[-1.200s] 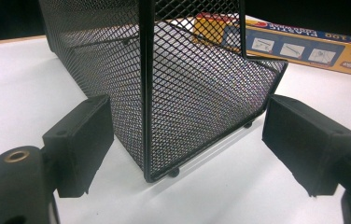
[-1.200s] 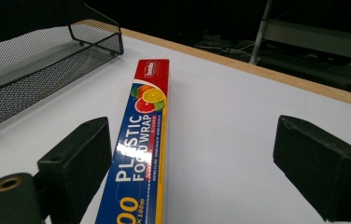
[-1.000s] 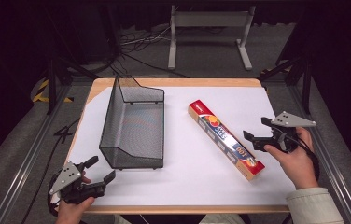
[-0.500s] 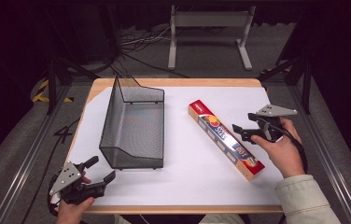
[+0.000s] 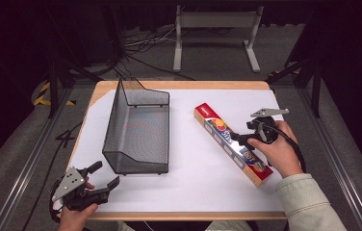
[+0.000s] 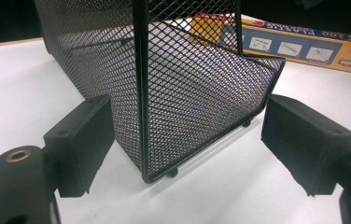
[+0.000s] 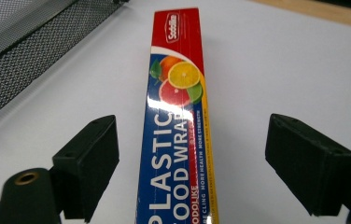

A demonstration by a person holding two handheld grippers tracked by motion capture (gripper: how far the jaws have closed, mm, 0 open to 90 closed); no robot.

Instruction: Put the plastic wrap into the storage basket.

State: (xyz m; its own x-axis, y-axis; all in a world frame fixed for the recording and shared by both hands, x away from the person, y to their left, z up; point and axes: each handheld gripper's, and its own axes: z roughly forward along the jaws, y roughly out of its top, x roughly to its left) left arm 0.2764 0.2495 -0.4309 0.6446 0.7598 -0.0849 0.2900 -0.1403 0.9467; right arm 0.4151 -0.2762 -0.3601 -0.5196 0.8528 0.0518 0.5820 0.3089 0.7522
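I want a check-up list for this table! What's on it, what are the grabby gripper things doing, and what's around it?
Surface: wooden table covered by a white sheet.
Job's things: plastic wrap box lying flat, slanting across the sheet; black mesh basket standing to its left, apart from it.
Clutter: nothing seen.
Grippers: right gripper over the box's near half, jaws either side of it with gaps, not pressing; they have just been opening. Left gripper open at the table's near left corner, facing the basket's corner, holding nothing.
Cables: one trails from the right gripper over the wrist; a bundle lies on the floor behind the table.
Surroundings: dark room, grey metal stand beyond the table, black frame rails at the sides.
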